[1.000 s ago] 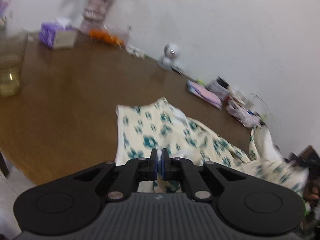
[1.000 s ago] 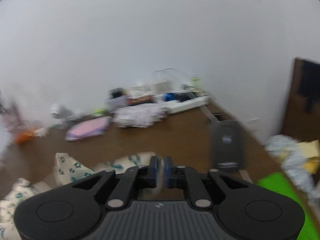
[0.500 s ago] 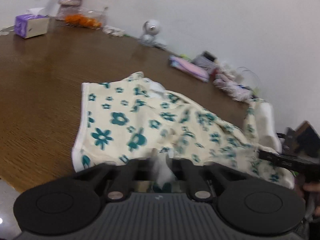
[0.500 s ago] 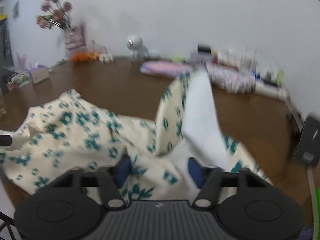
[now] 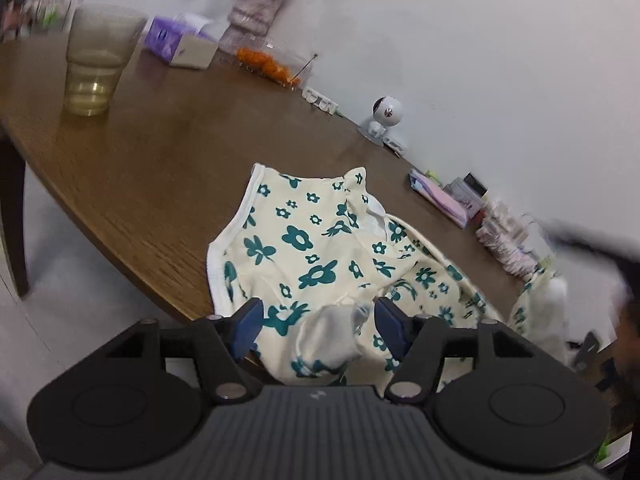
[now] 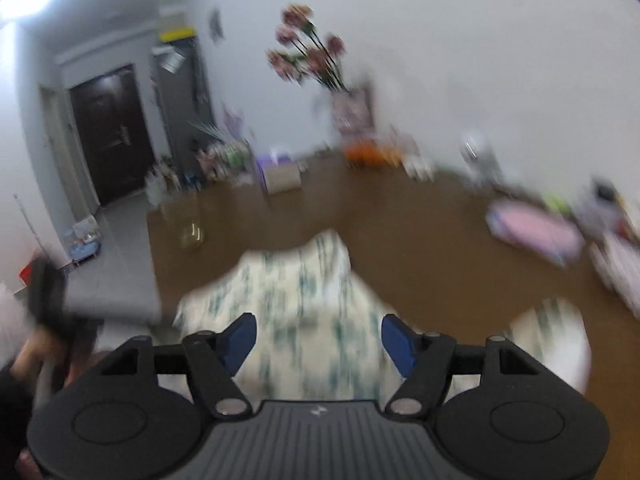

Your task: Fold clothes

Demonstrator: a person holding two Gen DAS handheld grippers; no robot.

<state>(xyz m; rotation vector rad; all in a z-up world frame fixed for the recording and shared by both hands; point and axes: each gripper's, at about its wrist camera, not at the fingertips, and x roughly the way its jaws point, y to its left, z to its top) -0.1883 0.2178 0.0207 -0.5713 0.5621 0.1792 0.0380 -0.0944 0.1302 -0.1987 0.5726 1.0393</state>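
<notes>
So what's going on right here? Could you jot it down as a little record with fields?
garment: cream floral garment, crumpled, lying on the table, near edge hanging over
table: brown wooden table
left gripper: open, fabric between its fingers, not clamped
right gripper: open, above the cloth; view blurred
nearby: glass, tissue box, small white camera

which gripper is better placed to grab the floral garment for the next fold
Left, probably. The left gripper is open with a bunched edge of the floral garment between its fingers; the right gripper is open too, its view blurred.
</notes>
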